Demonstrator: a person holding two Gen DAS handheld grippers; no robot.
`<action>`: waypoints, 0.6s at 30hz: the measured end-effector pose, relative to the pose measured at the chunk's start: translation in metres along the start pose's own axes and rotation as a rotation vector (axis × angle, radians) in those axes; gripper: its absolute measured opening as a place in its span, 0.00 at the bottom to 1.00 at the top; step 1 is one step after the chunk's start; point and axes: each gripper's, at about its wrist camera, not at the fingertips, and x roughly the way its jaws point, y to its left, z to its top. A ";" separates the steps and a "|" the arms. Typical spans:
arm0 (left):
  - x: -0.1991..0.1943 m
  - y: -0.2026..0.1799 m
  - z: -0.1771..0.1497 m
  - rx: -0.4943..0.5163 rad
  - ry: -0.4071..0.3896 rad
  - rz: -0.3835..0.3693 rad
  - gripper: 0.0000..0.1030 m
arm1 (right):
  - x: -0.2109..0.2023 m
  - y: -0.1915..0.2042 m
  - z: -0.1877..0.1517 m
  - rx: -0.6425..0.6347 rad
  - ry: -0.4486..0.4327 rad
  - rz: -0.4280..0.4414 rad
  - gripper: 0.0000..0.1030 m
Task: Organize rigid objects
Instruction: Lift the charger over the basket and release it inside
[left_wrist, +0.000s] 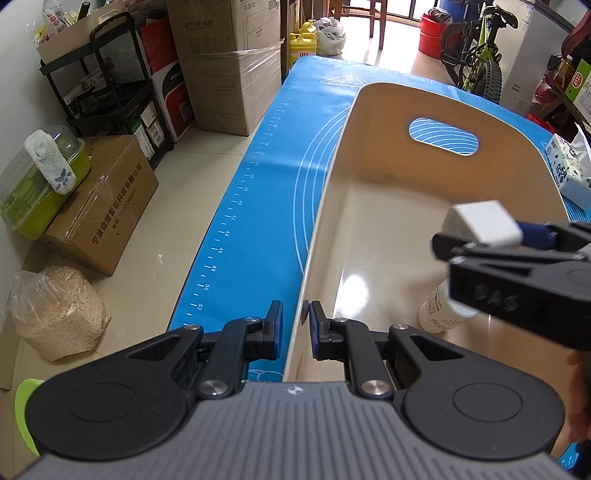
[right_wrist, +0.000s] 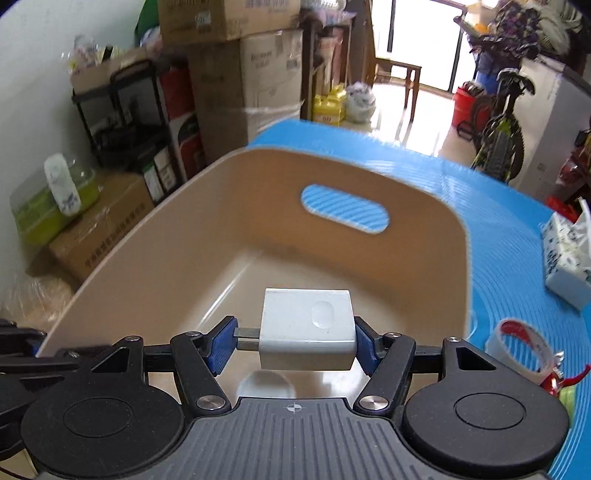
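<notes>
**Charger over the bin**

Left wrist view: the left gripper (left_wrist: 295, 325) straddles the near wall of the beige bin (left_wrist: 332, 206), one pad on each side, a thin gap showing, so not quite pinched. A white bottle (left_wrist: 437, 308) lies inside the bin. The right gripper (left_wrist: 480, 236) reaches in above it, carrying the white charger (left_wrist: 484, 221).

Right wrist view: the right gripper (right_wrist: 295, 345) is clamped on the charger (right_wrist: 308, 338), prongs against the left pad, held over the bin (right_wrist: 166, 236). A tape roll (right_wrist: 524, 349) sits on the blue mat (right_wrist: 517, 240), outside the bin.
</notes>
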 end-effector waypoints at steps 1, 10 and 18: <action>0.000 0.000 0.000 0.001 0.000 0.000 0.18 | 0.005 0.002 -0.001 -0.003 0.018 0.003 0.66; -0.001 0.000 0.000 0.003 -0.002 0.001 0.18 | 0.027 0.003 -0.003 0.020 0.162 0.021 0.66; 0.000 -0.001 0.000 0.009 0.003 0.005 0.18 | 0.029 -0.001 0.000 0.037 0.170 0.015 0.72</action>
